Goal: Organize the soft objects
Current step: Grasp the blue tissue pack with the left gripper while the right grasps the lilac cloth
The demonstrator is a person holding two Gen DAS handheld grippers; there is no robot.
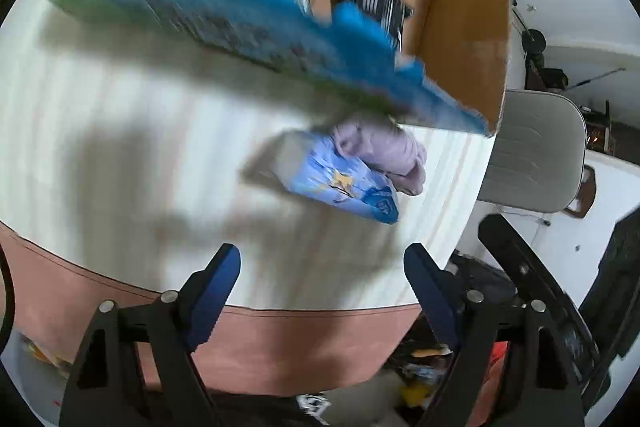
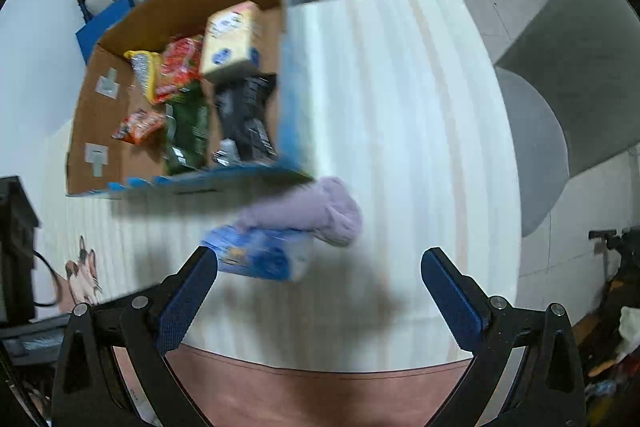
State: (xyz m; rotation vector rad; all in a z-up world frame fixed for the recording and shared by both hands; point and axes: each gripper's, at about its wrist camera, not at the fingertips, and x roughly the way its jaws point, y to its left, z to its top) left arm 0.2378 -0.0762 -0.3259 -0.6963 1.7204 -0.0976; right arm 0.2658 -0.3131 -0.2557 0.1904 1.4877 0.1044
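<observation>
A blue soft packet (image 1: 346,189) lies on the white table beside a lilac cloth bundle (image 1: 384,151), just in front of a cardboard box (image 1: 468,39) with blue outer sides. In the right wrist view the packet (image 2: 260,257) and the lilac bundle (image 2: 320,213) lie below the box (image 2: 104,107), which holds several snack bags and a yellow carton (image 2: 232,39). My left gripper (image 1: 322,287) is open and empty, near the table's front edge. My right gripper (image 2: 318,291) is open and empty, just short of the packet. Both views are blurred.
A white striped table (image 2: 420,147) carries everything, with a pink edge (image 2: 320,387) in front. Grey chairs (image 2: 568,67) stand to the right. A black device (image 2: 16,247) stands at the left. Weights and clutter lie on the floor behind.
</observation>
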